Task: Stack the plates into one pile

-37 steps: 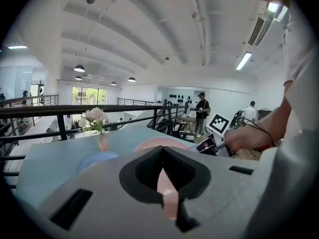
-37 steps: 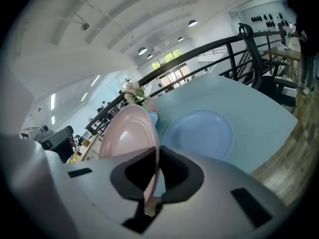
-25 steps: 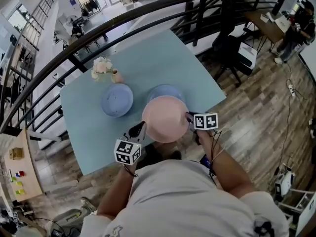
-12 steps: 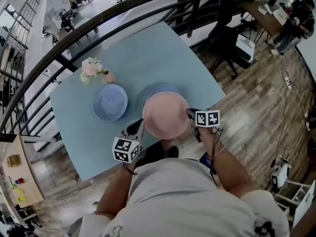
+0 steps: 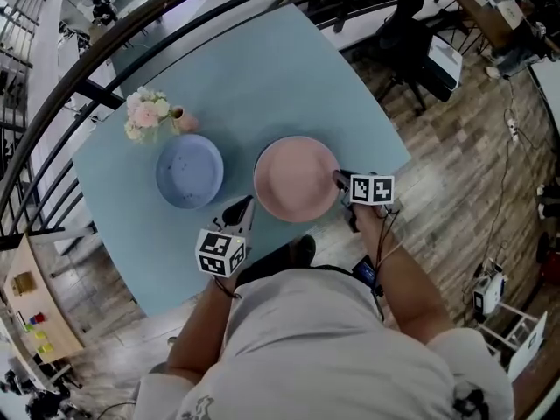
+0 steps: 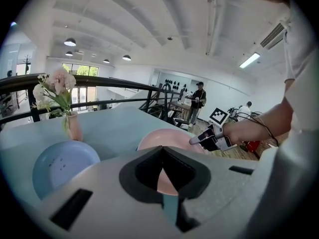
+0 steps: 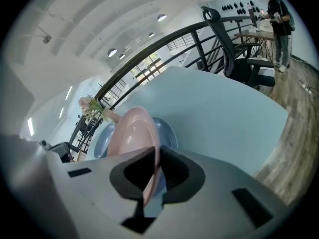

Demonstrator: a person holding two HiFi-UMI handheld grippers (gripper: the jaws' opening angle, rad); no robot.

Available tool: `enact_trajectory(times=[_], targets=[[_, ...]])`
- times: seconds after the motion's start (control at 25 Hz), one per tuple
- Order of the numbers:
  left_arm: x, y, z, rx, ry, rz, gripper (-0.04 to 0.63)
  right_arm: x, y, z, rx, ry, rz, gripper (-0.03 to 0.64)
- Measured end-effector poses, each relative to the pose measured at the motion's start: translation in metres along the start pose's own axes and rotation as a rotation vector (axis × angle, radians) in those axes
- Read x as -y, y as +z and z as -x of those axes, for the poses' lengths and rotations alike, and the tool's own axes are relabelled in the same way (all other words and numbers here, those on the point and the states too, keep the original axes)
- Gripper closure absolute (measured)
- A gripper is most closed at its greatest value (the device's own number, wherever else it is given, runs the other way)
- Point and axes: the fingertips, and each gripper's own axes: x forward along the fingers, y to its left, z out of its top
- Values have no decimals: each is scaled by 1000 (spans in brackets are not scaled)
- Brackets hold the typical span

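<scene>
Sitting near the 5 o'clock edge of the table [image 5: 262, 68], the pink plate [image 5: 296, 178] is pinched at 3 o'clock by the right gripper [image 5: 338, 179], its jaws just loosening; the left gripper [image 5: 244, 205] is clenched and empty.

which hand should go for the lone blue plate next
Left. The left tongs are empty, beside the lone blue plate; the right tongs, jaws just opening, have the pink plate rim between them.

Blue plate [image 7: 168, 131] mostly hidden under pink plate [image 7: 132, 133], fully covered in head view, pink plate's near rim behind right tongs [image 7: 155, 149], second blue plate [image 6: 60, 166] partly behind left tongs [image 6: 162, 151], far person [image 6: 198, 97] too small to detail.
</scene>
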Motion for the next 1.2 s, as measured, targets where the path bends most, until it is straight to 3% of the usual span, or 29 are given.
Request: enact_trajectory(times=[0.48,0.68,0.88,1.2], targets=[[-25,-11,-22,-52,-8,57,591,15,-3,-24,-51,-14,-68,571],[-30,-9,-26,-54,-2,57,591,21,1,-26,-44,-46,-22,537],[-32,-9,-25,-51,8,57,591,22,5,-25,-34,-73,98,491],[-22,-1,-16,-27,22,31,591,2,6,-11,7,-36,205,474]])
